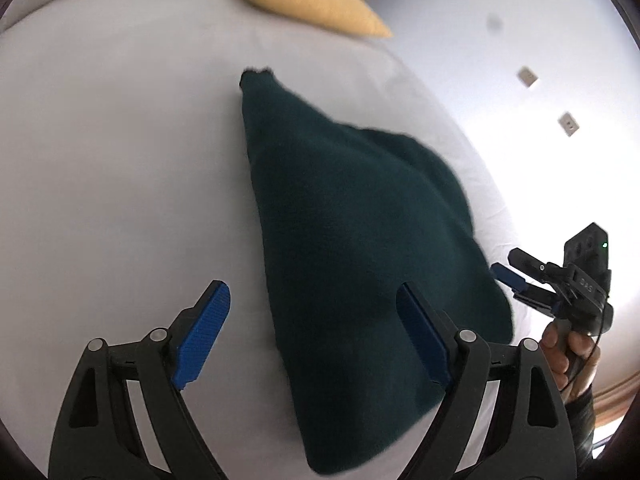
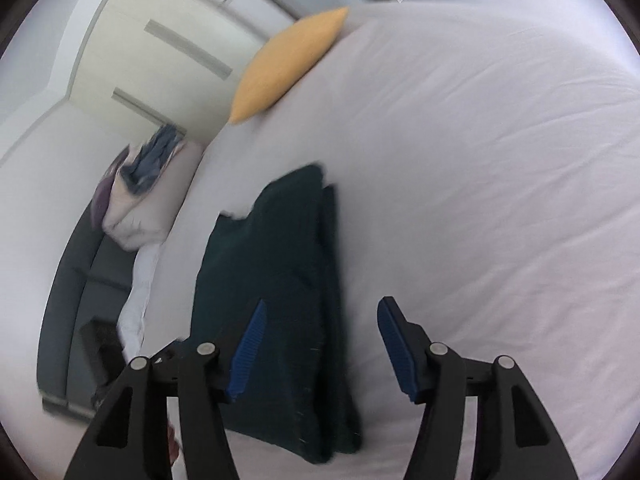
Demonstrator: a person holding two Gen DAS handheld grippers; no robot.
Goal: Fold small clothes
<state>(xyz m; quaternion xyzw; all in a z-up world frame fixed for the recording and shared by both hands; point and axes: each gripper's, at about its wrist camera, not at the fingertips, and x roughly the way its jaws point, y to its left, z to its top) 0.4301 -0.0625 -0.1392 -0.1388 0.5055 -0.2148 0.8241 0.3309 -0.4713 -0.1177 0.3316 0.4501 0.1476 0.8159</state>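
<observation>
Left wrist view: left gripper [image 1: 316, 336] spread wide, blue pads [image 1: 204, 332] well apart, nothing between them gripped; the dark green garment [image 1: 352, 248] lies on the white bed sheet [image 1: 120, 160] below, its near part running under the gap and past the right-hand finger. Garment looks folded into a long wedge, narrow end pointing away toward a yellow pillow [image 1: 308, 0] at the far edge of the bed. Cloth edges blurred on the right side. Right gripper [image 1: 516, 272] visible at the right margin, held in a bare hand [image 1: 568, 352], tips just beside the garment's right edge; from here I cannot tell whether they touch the cloth, and the fingers look close together though this angle is poor. Two small wall plates [image 1: 528, 77] on the bright wall beyond. Right wrist view: right gripper [image 2: 320, 348] clearly wide open, holding nothing. Dark green garment [image 2: 276, 300] lies flat on the white bed sheet [image 2: 480, 200], stacked layers showing along its right edge; left pad over the cloth, right pad over bare sheet. Yellow pillow [image 2: 288, 64] at the far bed edge; a patterned cushion [image 2: 136, 192] sits left of the bed.
</observation>
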